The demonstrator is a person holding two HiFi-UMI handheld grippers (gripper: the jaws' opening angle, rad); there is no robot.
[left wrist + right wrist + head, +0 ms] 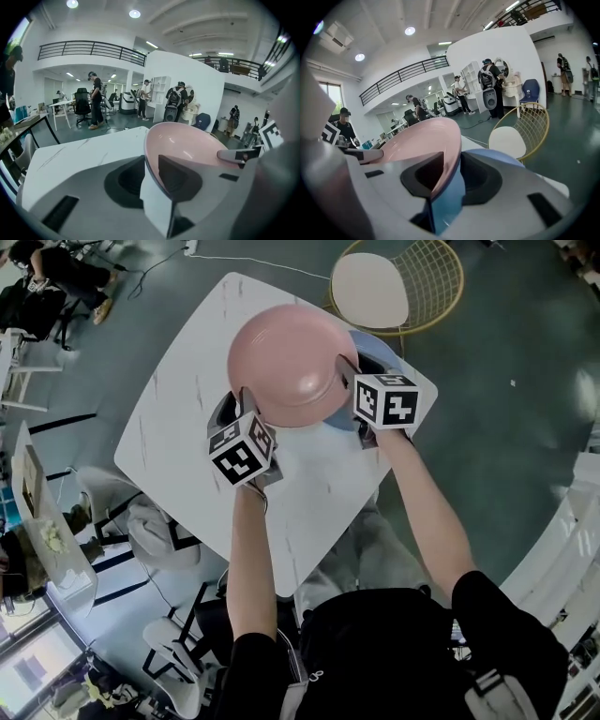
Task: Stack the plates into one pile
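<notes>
Holds pink plate (291,362) over the white bench (178,427) with both tongs, one on each side.

Clamps the left rim in left tongs (241,397) and the right rim in right tongs (349,371), marker cubes facing up and arms stretched forward.

In left gripper view, pinches the pink plate (187,140) rim edge-on with left tongs (150,176), one jaw on the inner face and one on the underside. Clenched, no gap at the pads.

Same in right gripper view: grips the pink plate (417,140) rim with right tongs (447,174), clenched, jaws on either face.

Covers most of blue plate (343,418) with the pink one; leaves only the blue plate's near and right edges showing on the bench. Shows blue plate (492,155) just past the right jaw. Cannot tell whether the two plates touch.

Shows a wire-framed chair (370,287) with a pale seat just beyond the far bench edge, also in right gripper view (520,136).
</notes>
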